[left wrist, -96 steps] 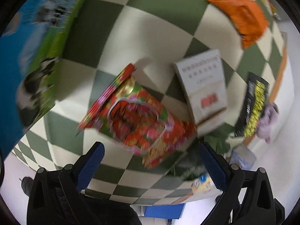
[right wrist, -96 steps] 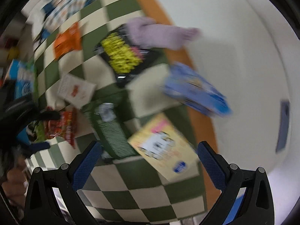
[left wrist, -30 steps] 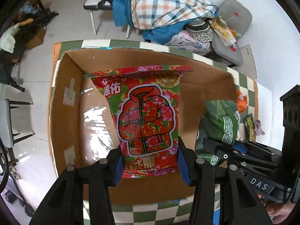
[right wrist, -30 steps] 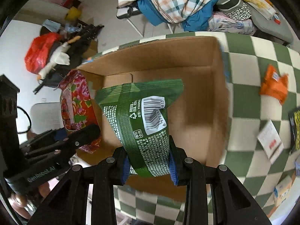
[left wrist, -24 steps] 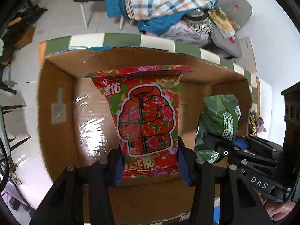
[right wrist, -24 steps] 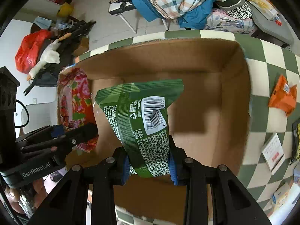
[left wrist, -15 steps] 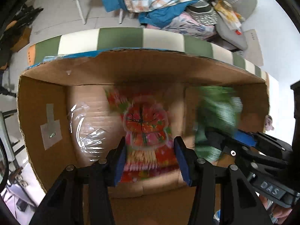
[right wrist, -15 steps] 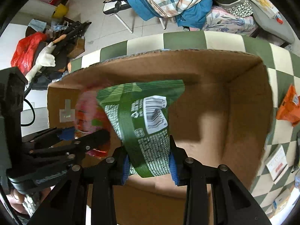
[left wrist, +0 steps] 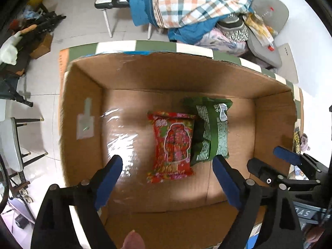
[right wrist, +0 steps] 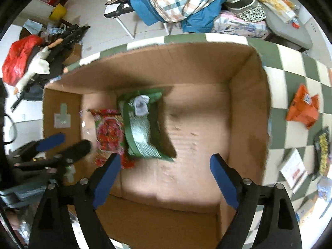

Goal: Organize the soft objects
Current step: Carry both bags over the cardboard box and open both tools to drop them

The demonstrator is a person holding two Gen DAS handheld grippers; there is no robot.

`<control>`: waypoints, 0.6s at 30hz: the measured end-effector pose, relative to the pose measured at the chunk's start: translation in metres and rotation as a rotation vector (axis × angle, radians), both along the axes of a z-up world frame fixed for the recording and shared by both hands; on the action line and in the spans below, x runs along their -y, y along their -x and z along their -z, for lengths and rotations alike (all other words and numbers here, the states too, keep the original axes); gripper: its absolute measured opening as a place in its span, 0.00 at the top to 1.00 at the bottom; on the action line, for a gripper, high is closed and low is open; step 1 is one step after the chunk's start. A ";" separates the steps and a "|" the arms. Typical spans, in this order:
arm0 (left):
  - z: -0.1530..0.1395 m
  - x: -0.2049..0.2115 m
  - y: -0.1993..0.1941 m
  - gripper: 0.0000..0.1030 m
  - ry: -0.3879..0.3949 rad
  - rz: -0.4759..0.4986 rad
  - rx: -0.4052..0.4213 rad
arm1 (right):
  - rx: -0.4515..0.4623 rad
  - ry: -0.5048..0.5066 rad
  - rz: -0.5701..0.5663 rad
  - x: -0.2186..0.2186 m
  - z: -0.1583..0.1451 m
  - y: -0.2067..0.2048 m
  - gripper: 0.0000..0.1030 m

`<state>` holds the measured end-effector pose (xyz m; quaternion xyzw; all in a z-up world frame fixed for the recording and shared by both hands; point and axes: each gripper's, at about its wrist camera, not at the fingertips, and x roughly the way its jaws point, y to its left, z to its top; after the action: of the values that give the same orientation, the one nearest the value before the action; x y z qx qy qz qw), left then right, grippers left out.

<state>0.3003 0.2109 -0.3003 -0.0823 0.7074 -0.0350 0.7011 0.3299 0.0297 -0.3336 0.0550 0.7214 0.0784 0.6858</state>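
Observation:
A red floral snack packet lies flat on the floor of an open cardboard box. A green snack packet lies beside it on its right, touching it. Both show in the right wrist view, the red packet left of the green packet, inside the box. My left gripper is open and empty above the box. My right gripper is open and empty above the box, to the right of the left one.
The box stands on a green-and-white checkered table. On the table to the right lie an orange packet, a white box and a black-and-yellow packet. A chair heaped with clothes stands beyond the table.
Both grippers have opened and let their packets go. The red and green packets have dropped to the box floor. Both grippers now hold nothing.

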 end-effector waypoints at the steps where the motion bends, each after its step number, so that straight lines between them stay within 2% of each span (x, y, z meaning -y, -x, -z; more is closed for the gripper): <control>1: -0.003 -0.003 0.005 0.12 -0.003 -0.008 0.011 | 0.007 0.009 -0.007 0.000 -0.002 0.006 0.08; 4: -0.013 -0.008 0.020 0.09 -0.033 -0.025 0.043 | 0.017 0.035 -0.017 -0.001 -0.007 0.019 0.00; 10: -0.033 -0.005 0.044 0.09 -0.082 -0.036 0.118 | 0.082 0.094 -0.041 -0.005 -0.024 0.048 0.00; 18: -0.074 -0.002 0.082 0.09 -0.147 -0.038 0.227 | 0.202 0.124 -0.051 -0.008 -0.073 0.086 0.00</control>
<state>0.2181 0.2129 -0.2260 -0.0395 0.6224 0.0212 0.7814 0.2434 0.0378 -0.2605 -0.0141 0.6533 0.0559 0.7549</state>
